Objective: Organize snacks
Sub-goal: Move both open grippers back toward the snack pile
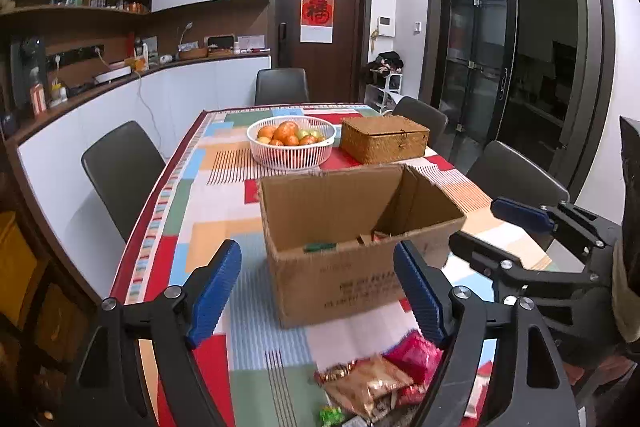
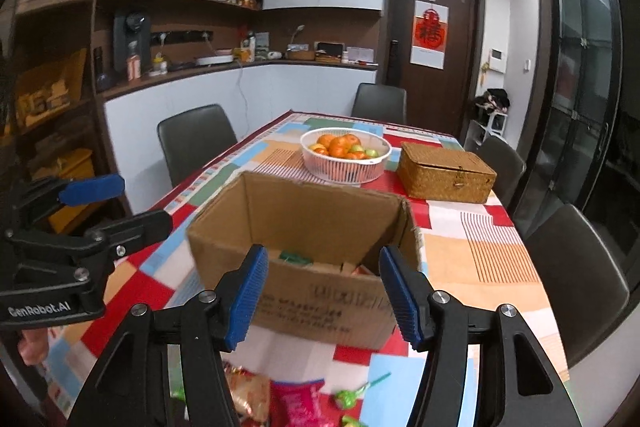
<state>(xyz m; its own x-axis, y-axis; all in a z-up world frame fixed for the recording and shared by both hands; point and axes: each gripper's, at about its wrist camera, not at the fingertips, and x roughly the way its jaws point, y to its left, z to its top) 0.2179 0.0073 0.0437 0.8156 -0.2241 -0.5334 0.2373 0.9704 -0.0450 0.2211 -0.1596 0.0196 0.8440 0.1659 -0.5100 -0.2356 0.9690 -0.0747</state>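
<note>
An open cardboard box [image 1: 340,267] [image 2: 320,303] stands on the patchwork tablecloth with a few snack packs in its bottom [image 1: 320,247] [image 2: 296,259]. Loose snacks lie at the near edge: a tan packet [image 1: 368,387], a pink packet [image 1: 416,355] [image 2: 296,403], a green lollipop [image 2: 348,397]. My left gripper [image 1: 320,291] is open and empty in front of the box. My right gripper [image 2: 324,295] is open and empty, also in front of the box. Each gripper shows in the other's view, the right one [image 1: 540,227] and the left one [image 2: 80,211].
A white basket of oranges and green fruit [image 1: 291,141] [image 2: 346,155] and a closed wicker box [image 1: 384,139] [image 2: 446,171] stand behind the cardboard box. Dark chairs [image 1: 120,171] [image 2: 576,275] ring the table. A counter runs along the left wall.
</note>
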